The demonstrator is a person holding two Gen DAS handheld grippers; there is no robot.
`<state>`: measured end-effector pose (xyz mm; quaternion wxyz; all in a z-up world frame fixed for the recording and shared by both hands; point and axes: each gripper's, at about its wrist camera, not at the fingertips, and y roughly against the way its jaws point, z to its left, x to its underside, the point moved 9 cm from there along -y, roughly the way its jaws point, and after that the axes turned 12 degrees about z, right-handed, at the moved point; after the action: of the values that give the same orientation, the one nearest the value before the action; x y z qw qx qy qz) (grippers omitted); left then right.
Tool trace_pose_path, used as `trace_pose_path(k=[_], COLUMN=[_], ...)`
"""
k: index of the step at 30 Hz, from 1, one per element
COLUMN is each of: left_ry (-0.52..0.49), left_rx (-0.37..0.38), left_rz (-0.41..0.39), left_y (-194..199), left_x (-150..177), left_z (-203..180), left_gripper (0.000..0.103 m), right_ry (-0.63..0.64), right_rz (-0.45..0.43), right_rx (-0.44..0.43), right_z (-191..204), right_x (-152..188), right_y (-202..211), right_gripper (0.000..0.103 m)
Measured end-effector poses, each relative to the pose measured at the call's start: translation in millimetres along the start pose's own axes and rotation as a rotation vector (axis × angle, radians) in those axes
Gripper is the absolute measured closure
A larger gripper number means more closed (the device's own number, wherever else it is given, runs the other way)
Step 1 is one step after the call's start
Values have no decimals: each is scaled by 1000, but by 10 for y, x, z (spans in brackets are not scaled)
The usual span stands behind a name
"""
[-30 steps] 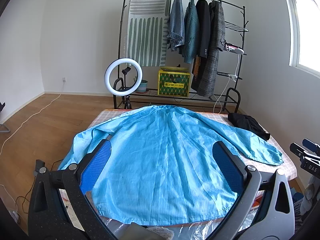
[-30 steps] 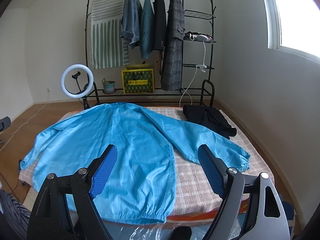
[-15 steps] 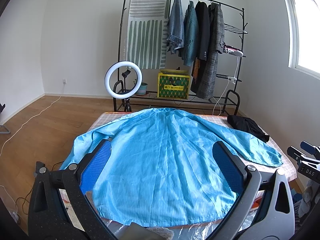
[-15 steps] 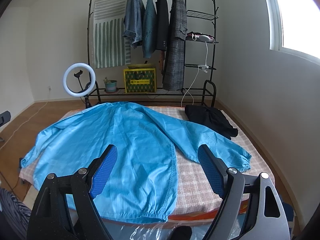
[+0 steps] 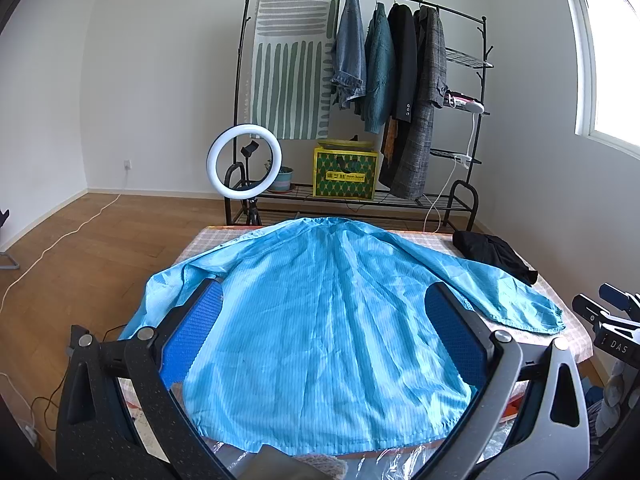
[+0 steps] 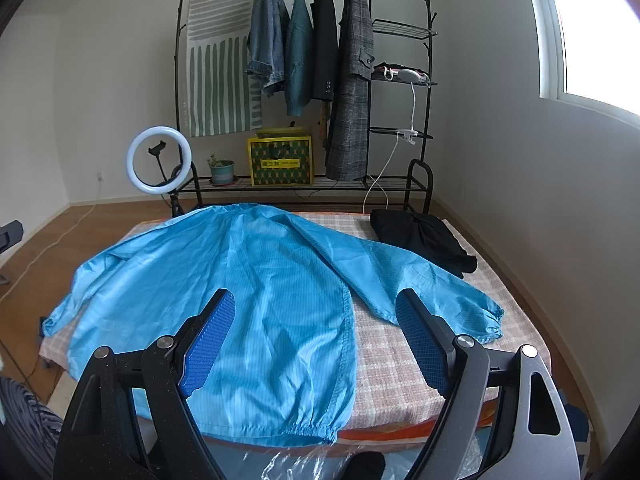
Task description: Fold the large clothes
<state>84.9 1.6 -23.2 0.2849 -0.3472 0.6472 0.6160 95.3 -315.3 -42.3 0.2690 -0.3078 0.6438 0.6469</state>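
Observation:
A large light-blue jacket (image 5: 320,320) lies spread flat, back up, on a checked table (image 6: 400,360), hem toward me and both sleeves stretched outward. It also shows in the right wrist view (image 6: 240,280). My left gripper (image 5: 324,344) is open and empty, held above the hem over the jacket's body. My right gripper (image 6: 316,340) is open and empty, above the jacket's right hem side, with the right sleeve (image 6: 440,296) beyond its right finger. The right gripper's tips also show at the right edge of the left wrist view (image 5: 612,320).
A black folded garment (image 6: 424,236) lies on the table's far right corner. A clothes rack (image 5: 384,92) with hanging coats, a yellow box (image 5: 346,174) and a ring light (image 5: 244,162) stand behind the table. Crinkled plastic (image 6: 304,460) lies at the near edge. Wood floor lies to the left.
Both grippers have lifted slightly and tilted up, so the jacket sits a little lower in both views. The jacket has not moved and both grippers stay open.

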Motion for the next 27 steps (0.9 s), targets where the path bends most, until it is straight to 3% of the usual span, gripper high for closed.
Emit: trace_pose_path(k=[27], left_ry=[1], left_rx=[-1], left_rz=[0], left_y=[-10], left_x=[37], left_z=[0], left_gripper=[0], right_ry=[-3], right_rz=[4], right_rx=[-8], right_z=[3], right_x=[11], right_y=[-14], right_gripper=[20])
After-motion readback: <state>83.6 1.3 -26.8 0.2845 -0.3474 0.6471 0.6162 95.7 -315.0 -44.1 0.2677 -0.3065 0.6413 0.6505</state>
